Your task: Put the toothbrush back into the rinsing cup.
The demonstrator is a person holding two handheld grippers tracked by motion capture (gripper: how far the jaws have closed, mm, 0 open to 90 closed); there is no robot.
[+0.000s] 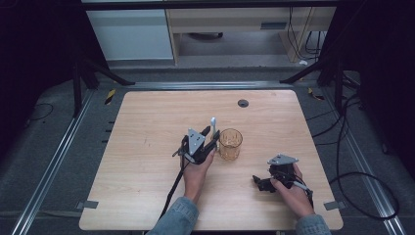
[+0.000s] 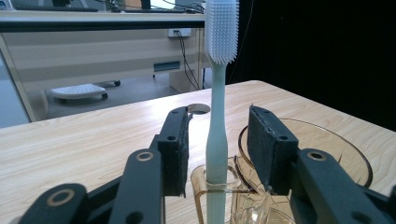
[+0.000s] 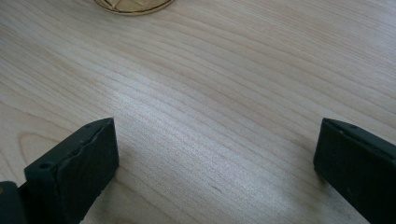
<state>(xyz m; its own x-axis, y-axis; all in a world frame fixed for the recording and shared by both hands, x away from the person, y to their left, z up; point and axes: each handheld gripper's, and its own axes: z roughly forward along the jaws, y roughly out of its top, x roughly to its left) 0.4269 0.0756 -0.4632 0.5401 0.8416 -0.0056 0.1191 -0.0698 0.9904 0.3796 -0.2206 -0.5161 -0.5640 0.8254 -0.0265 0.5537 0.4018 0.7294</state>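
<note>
Beside the amber cup, the left gripper has its jaws apart around the upright toothbrush; withdraw straight back without nudging it.

Nothing readable anywhere: no labels, brands, numbers or signs on the pale wooden table, amber see-through plastic cup or pale green toothbrush.
</note>
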